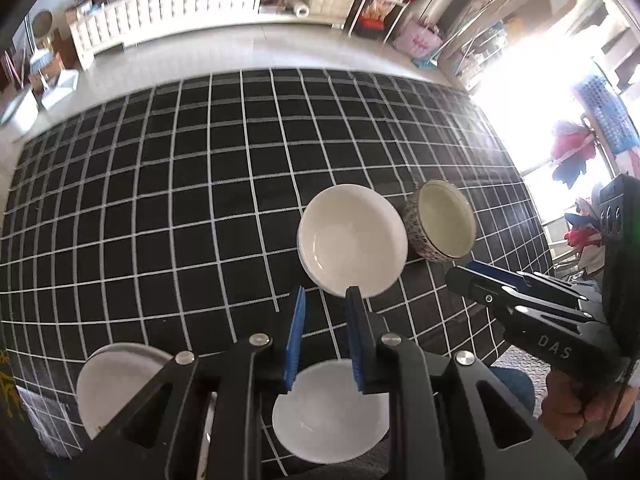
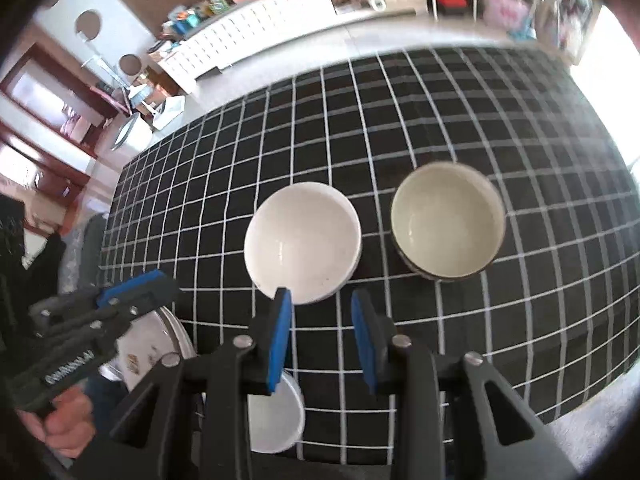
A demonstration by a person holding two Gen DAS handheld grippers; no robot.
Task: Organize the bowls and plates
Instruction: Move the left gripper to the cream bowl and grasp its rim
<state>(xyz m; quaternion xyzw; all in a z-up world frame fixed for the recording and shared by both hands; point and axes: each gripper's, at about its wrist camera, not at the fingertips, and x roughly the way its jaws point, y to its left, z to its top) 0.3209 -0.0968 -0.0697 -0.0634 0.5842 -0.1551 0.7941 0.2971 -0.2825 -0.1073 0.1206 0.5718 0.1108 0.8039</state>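
Both hand-held grippers hang above the near edge of the bench (image 1: 120, 200), tilted steeply down, and neither holds anything. The left hand-held gripper (image 1: 326, 312) has its blue pads slightly apart with only air between them; the right hand-held gripper (image 2: 325, 312) is spread a little wider, also empty.

On the checked cloth, the white bowl (image 1: 352, 240) sits at about 12 o'clock from the left pads, with the patterned bowl (image 1: 440, 220) just beside it at 3 o'clock. Nearer, a white plate (image 1: 332, 412) lies under the left jaws, and another plate (image 1: 116, 384) lies at 9 o'clock from it.

The next pick is probably one of the near plates. Judging by the narrow gaps, spread the jaws further first, then bring one pad over the rim and one under it, pinch squarely, and lift level so the smooth glaze does not slip.
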